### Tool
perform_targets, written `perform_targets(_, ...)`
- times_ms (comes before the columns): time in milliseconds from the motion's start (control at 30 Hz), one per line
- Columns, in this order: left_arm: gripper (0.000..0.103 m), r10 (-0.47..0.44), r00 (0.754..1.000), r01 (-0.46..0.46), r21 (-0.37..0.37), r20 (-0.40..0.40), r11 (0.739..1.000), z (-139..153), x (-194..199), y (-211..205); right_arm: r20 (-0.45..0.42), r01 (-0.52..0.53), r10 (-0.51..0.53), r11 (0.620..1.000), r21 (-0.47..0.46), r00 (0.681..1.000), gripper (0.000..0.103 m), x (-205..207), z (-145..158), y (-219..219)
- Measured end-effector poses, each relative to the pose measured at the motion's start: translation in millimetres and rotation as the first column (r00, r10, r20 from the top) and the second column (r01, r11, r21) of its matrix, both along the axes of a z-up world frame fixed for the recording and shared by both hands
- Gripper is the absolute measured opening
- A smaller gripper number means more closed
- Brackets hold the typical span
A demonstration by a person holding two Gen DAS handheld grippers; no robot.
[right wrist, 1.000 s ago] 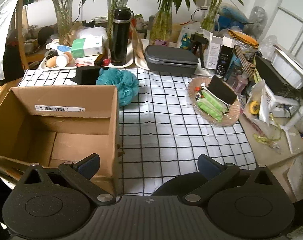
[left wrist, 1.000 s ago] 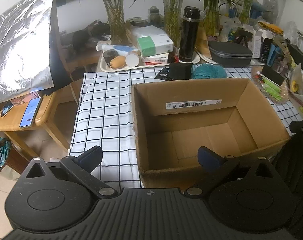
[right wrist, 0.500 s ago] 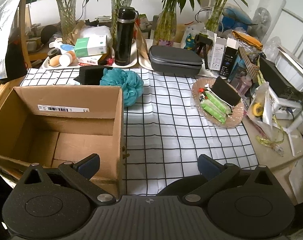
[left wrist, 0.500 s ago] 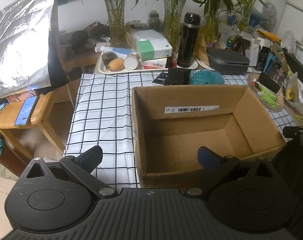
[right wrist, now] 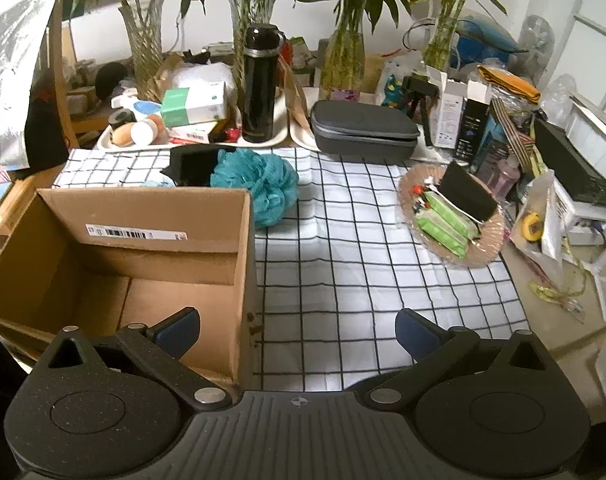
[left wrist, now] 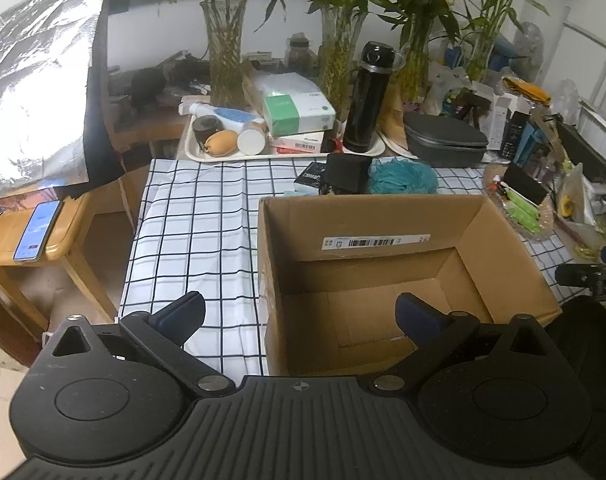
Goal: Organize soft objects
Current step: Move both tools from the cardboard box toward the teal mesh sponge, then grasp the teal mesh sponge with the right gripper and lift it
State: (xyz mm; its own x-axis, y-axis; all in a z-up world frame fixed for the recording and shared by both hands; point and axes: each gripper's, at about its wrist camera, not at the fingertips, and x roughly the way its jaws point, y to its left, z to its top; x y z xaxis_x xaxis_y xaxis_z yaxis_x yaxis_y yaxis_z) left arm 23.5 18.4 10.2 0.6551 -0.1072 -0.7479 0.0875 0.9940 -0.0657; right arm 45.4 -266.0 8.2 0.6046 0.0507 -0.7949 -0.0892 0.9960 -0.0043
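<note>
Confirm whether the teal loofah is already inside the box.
No, the teal loofah lies on the checked cloth just behind the box, whose inside shows only bare cardboard.

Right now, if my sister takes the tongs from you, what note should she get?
Left tongs: open, holding nothing, poised over the near edge of the brown cardboard box.
Right tongs: open, holding nothing, above the black-and-white checked tablecloth beside the box's right wall.
The box looks empty, so nothing is packed yet.
The fluffy teal mesh bath sponge lies on the cloth just behind the box's far right corner, with a black folded fabric piece touching its left side.
Left to do: probably pick up the sponge and the fabric piece, then drop them into the box.
</note>
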Motion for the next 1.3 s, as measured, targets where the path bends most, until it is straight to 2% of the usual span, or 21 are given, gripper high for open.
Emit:
perform_targets(333, 0.103, -0.065, 0.995, 0.066, 0.001, 0.072, 0.998, 8.6, 11.8, 11.3, 0.033, -0.068, 0.065, 0.994, 0.089, 0.997, 0.103, 21.6, -3.5, -14.6)
perform_targets(500, 0.103, -0.087, 0.990, 0.088, -0.010, 0.115, 0.996, 14.8, 21.2, 17.9, 0.030, -0.107, 0.104, 0.990, 0.097, 0.994, 0.103, 38.9, -8.0, -18.0)
perform_targets(700, 0.103, -0.060, 0.987, 0.071, -0.069, 0.152, 0.995, 15.5, 42.0, 35.5, 0.061, -0.111, 0.102, 0.980, 0.162, 0.993, 0.103, 59.6, -6.5, -29.2)
perform_targets(867, 0.103, -0.052, 0.985, 0.064, -0.071, 0.163, 0.995, 10.6, 62.4, 43.2, 0.086, -0.110, 0.094, 0.973, 0.201, 0.992, 0.103, 73.1, -8.5, -38.6)
perform_targets(1000, 0.103, -0.047, 0.984, 0.065, -0.103, 0.173, 0.993, 0.9, 78.7, 48.3, 0.165, -0.115, 0.083, 0.974, 0.196, 0.983, 0.103, 77.7, -14.1, -40.7)
perform_targets(1300, 0.103, -0.027, 0.977, 0.062, -0.160, 0.213, 0.985, -24.7, 92.3, 53.7, 0.144, -0.166, 0.137, 0.962, 0.215, 0.980, 0.103, 106.0, -25.2, -44.9)
